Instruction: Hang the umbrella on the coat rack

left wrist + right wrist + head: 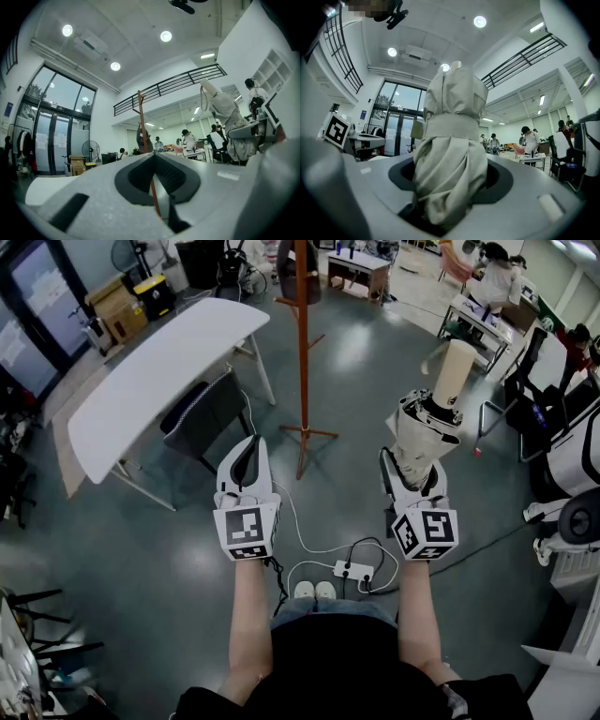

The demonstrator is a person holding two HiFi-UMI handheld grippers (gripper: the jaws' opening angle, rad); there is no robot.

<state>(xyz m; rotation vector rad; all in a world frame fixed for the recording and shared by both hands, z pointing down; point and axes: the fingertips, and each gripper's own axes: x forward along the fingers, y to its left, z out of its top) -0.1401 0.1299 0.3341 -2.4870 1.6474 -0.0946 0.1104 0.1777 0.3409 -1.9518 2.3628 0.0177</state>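
Holding the folded umbrella (427, 432) upright in my right gripper (412, 479), jaws pinched on loose canopy cloth; my left gripper (246, 460) is closed and empty, I report.
Desk: And the risk?
Me: The coat rack (303, 352) is well apart. The cloth may slip, or the handle (456, 367) may miss.

The left claw (247, 448) and right claw (412, 474) are white shells with dark inner pads and black-and-white marker cubes (246, 526); the person wears a black top (337, 667).
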